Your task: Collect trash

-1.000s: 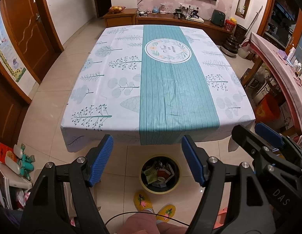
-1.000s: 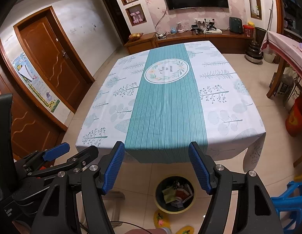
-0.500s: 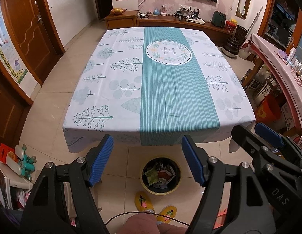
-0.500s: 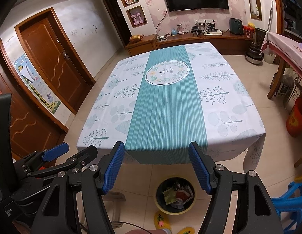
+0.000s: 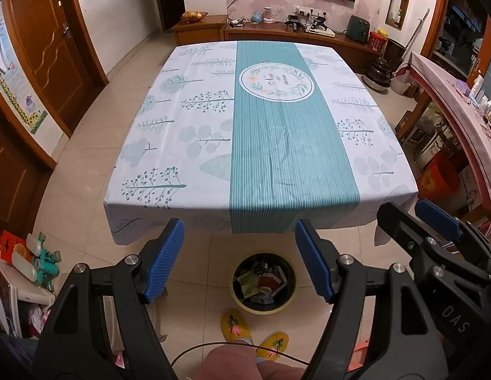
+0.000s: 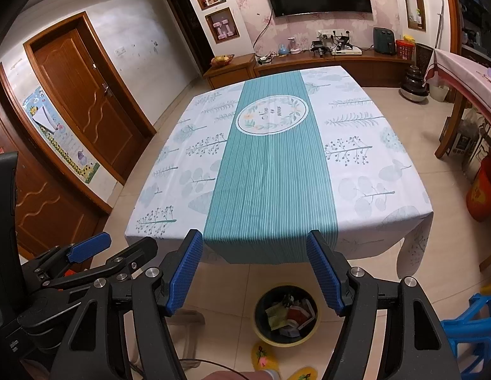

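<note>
We hold both tongs over the near edge of a counter draped in a white leaf-print cloth with a teal striped centre band [image 5: 290,158], its surface showing no loose litter in either view. The left tongs [image 5: 239,262], at the bottom of the left wrist frame, stand spread wide with nothing between their blue ribbed pads [image 5: 164,259]. The right tongs [image 6: 261,272], at the bottom of the right wrist frame, are likewise spread and carry nothing; they also show at the lower right edge of the left view.

The trash sits where it belongs: crumpled wrappers and paper scraps [image 5: 261,281] lie inside a round dark bin with a yellow rim [image 5: 237,299], on the tiled floor in the lower centre of both frames, just in front of the counter's hanging cloth and near our yellow slippers [image 5: 236,324]. In the right view the same bin [image 6: 261,332] appears below and between the pads.

We judge the collecting to be at or near its end, with the counter bare and the bin loaded. The next move, if any, calls for a scan of the floor and the counter's far side for a missed piece; otherwise we would simply draw the tongs back.
</note>
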`<action>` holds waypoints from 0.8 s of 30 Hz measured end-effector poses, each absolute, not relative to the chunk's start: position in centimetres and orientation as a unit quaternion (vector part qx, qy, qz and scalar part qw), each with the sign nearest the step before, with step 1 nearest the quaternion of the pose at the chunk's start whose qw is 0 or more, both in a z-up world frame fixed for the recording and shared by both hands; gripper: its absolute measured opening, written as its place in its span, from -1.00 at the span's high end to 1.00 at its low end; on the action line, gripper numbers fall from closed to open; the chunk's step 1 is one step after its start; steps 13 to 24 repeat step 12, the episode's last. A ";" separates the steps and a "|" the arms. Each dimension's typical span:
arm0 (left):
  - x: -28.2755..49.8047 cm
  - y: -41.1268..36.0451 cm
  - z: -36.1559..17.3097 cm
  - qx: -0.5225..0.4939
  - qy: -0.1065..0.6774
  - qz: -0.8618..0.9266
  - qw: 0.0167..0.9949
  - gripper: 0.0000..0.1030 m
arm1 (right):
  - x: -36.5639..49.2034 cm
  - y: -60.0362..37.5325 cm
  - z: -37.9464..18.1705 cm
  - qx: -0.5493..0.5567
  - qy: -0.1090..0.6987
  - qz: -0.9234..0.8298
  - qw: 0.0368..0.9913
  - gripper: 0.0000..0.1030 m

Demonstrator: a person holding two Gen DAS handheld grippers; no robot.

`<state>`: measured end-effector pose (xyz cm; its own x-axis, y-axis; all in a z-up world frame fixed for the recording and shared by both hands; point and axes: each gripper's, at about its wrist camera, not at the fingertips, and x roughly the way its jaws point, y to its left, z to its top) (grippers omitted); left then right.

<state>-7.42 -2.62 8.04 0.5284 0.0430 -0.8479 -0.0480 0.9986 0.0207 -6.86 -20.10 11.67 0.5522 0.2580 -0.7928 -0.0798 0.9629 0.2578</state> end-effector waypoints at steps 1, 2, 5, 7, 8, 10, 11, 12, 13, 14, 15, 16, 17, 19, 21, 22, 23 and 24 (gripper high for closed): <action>-7.4 -2.7 8.0 -0.002 0.484 0.026 0.874 -0.36 | -6.8 -20.1 11.7 0.096 0.463 0.096 0.876 -0.34; -7.5 -2.7 8.0 -0.001 0.484 0.027 0.875 -0.36 | -6.8 -20.1 11.7 0.097 0.463 0.096 0.876 -0.34; -7.5 -2.7 8.0 -0.002 0.485 0.027 0.874 -0.36 | -6.9 -20.1 11.6 0.097 0.463 0.096 0.876 -0.34; -7.5 -2.8 8.0 -0.002 0.485 0.027 0.874 -0.36 | -7.0 -20.1 11.5 0.097 0.463 0.096 0.876 -0.34; -7.5 -2.8 8.0 -0.002 0.485 0.027 0.874 -0.36 | -7.0 -20.1 11.5 0.097 0.463 0.096 0.876 -0.34; -7.5 -2.7 8.0 -0.001 0.485 0.027 0.874 -0.36 | -7.0 -20.1 11.5 0.097 0.463 0.096 0.876 -0.34; -7.5 -2.7 8.0 -0.001 0.485 0.027 0.874 -0.36 | -7.0 -20.1 11.5 0.097 0.463 0.096 0.876 -0.34; -7.5 -2.7 8.0 -0.002 0.485 0.027 0.874 -0.36 | -7.0 -20.0 11.5 0.097 0.463 0.096 0.876 -0.34; -7.5 -2.7 8.0 -0.002 0.485 0.027 0.874 -0.36 | -7.0 -20.0 11.5 0.097 0.463 0.096 0.876 -0.34; -7.5 -2.7 8.0 -0.002 0.485 0.027 0.874 -0.36 | -7.0 -20.0 11.5 0.097 0.463 0.096 0.876 -0.34; -7.5 -2.7 8.0 -0.002 0.485 0.027 0.874 -0.36 | -7.0 -20.0 11.5 0.097 0.463 0.096 0.876 -0.34; -7.5 -2.7 8.0 -0.002 0.485 0.027 0.874 -0.36 | -7.0 -20.0 11.5 0.097 0.463 0.096 0.876 -0.34; -7.5 -2.7 8.0 -0.002 0.485 0.027 0.874 -0.36 | -7.0 -20.0 11.5 0.097 0.463 0.096 0.876 -0.34; -7.5 -2.7 8.0 -0.002 0.485 0.027 0.874 -0.36 | -7.0 -20.0 11.5 0.097 0.463 0.096 0.876 -0.34; -7.5 -2.7 8.0 -0.002 0.485 0.027 0.874 -0.36 | -7.0 -20.0 11.5 0.097 0.463 0.096 0.876 -0.34; -7.5 -2.7 8.0 -0.002 0.485 0.027 0.874 -0.36 | -7.0 -20.0 11.5 0.097 0.463 0.096 0.876 -0.34; -7.5 -2.7 8.0 -0.002 0.485 0.027 0.874 -0.36 | -7.0 -20.0 11.5 0.097 0.463 0.096 0.876 -0.34; -7.5 -2.7 8.0 -0.002 0.485 0.027 0.874 -0.36 | -7.0 -20.0 11.5 0.097 0.463 0.096 0.876 -0.34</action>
